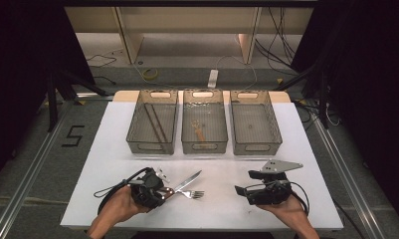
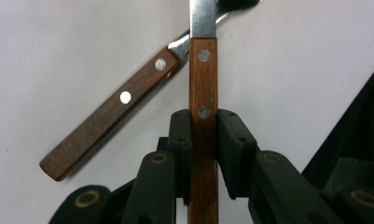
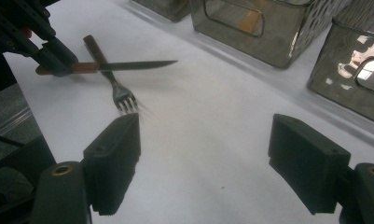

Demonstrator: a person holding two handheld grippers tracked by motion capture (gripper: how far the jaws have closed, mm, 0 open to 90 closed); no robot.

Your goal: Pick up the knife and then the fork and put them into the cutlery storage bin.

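A wooden-handled knife (image 2: 204, 84) stands between the jaws of my left gripper (image 2: 204, 135), whose pads press on the handle from both sides. Seen from above, my left gripper (image 1: 164, 191) holds the knife (image 1: 191, 179) with the blade pointing right and away, over the handle of a fork (image 1: 192, 194) that lies on the white table top. The fork's wooden handle (image 2: 110, 116) runs slantwise under the knife. My right gripper (image 1: 246, 182) rests at the front right, open with nothing between its jaws. In its own view, my right gripper (image 3: 203, 158) faces the fork (image 3: 119, 95) and knife (image 3: 128, 65).
Three see-through grey bins stand in a row at the back: the left bin (image 1: 151, 147) holds long thin sticks, the middle bin (image 1: 204, 147) a brownish utensil, and what lies in the right bin (image 1: 256, 148) I cannot make out. The white table top (image 1: 112, 164) ends close behind both hands.
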